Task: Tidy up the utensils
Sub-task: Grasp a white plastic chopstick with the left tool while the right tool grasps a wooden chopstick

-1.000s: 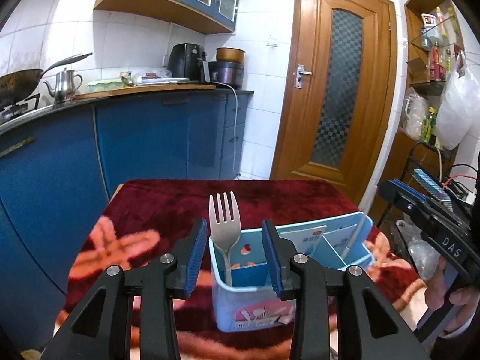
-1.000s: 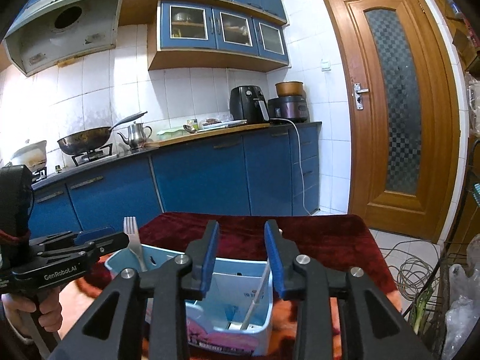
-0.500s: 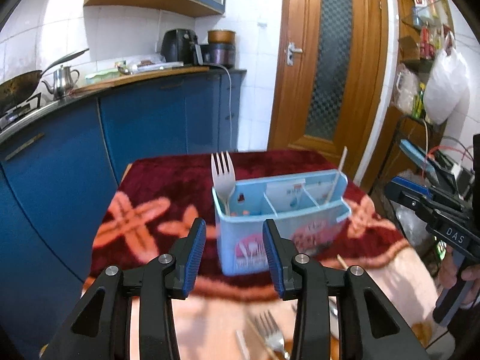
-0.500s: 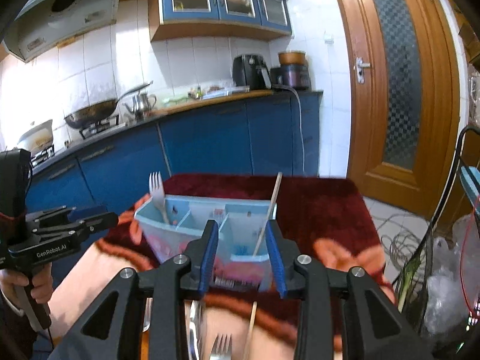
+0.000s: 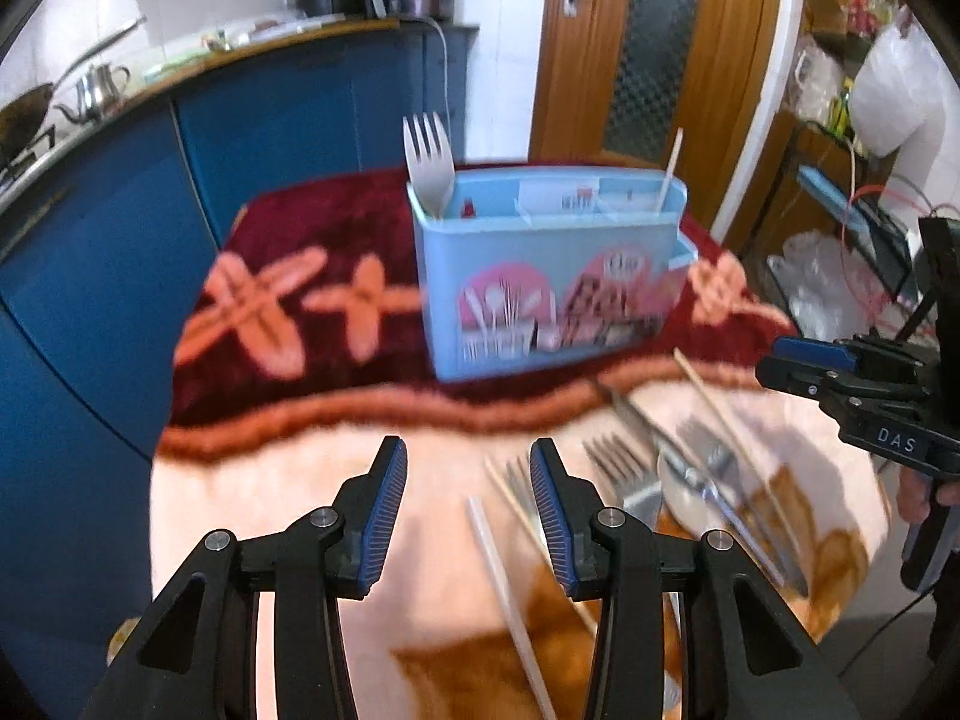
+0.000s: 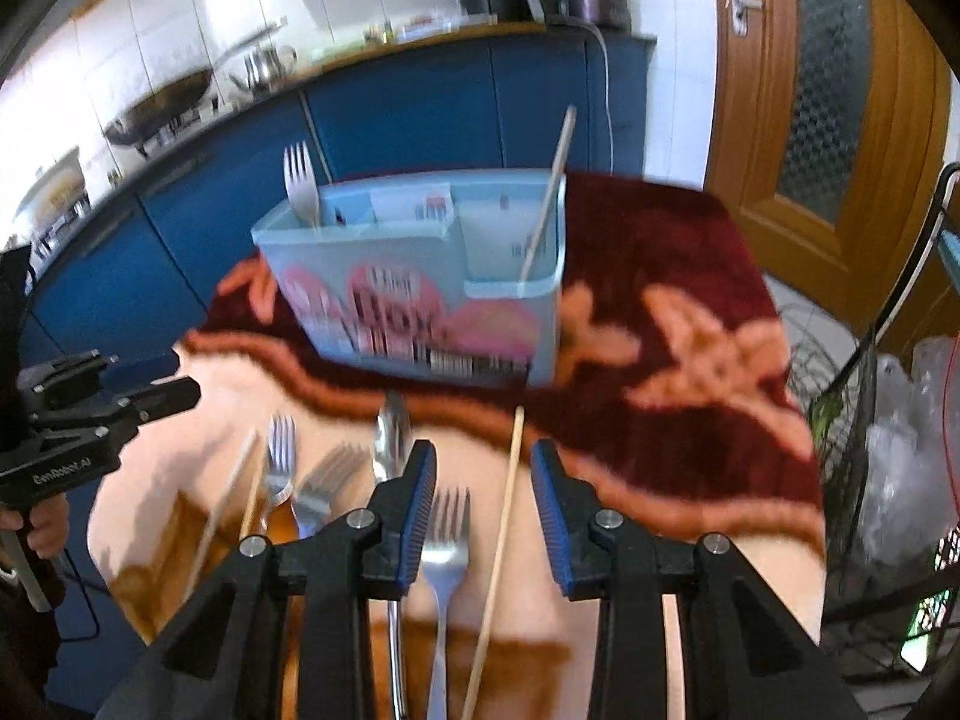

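a: on the blanket-covered table, at 12 o'clock in the left wrist view, blue caddy stands upright. one fork in its left end compartment, tines up. one chopstick leaning in the right end compartment.

b: grippers?

a: left gripper jaws apart, nothing between them, hovering over bare blanket. right gripper also spread, holding nothing.

b: loose stuff?

a: right wrist view: a fork lies just under the right gripper's gap, a chopstick running 6 to 12 o'clock beside it. spoon just left of that, two more forks at 9 o'clock, blurry. another pale chopstick at 5 o'clock in the left view.

b: caddy touched?

a: no, both grippers are well short of it.
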The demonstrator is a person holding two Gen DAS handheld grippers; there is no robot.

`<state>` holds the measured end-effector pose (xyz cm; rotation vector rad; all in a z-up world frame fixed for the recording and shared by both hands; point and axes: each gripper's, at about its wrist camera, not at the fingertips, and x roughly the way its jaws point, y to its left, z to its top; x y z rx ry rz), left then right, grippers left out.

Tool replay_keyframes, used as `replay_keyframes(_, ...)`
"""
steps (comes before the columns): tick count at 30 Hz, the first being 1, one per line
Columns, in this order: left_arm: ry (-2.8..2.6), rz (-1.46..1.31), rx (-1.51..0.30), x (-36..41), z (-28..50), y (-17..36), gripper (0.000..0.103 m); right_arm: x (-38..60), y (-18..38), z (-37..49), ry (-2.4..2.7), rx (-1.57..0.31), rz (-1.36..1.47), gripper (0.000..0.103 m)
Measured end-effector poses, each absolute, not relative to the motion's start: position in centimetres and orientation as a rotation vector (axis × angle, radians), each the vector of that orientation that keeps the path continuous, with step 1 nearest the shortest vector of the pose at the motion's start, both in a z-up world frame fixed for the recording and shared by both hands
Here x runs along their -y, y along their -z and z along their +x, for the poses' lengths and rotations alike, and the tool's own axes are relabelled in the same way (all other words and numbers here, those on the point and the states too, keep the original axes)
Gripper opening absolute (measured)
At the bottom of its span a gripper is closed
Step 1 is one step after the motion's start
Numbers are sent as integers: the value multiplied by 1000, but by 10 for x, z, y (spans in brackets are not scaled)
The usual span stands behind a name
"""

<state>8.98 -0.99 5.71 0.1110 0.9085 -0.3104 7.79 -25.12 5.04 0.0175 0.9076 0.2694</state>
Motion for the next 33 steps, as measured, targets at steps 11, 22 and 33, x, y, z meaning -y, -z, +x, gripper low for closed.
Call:
replay_keyframes(11, 330, 129, -1090, 18, 90, -18, 44, 250, -14, 87, -276, -1132, 5, 36)
replay_keyframes(22, 372, 62, -1213, 22, 95, 3, 24, 251, -4, 100, -309, -1210, 2, 19)
replay_keyframes(33, 389, 29, -1245, 20, 106, 7, 22, 253, 3, 122, -304, -1270, 37, 19)
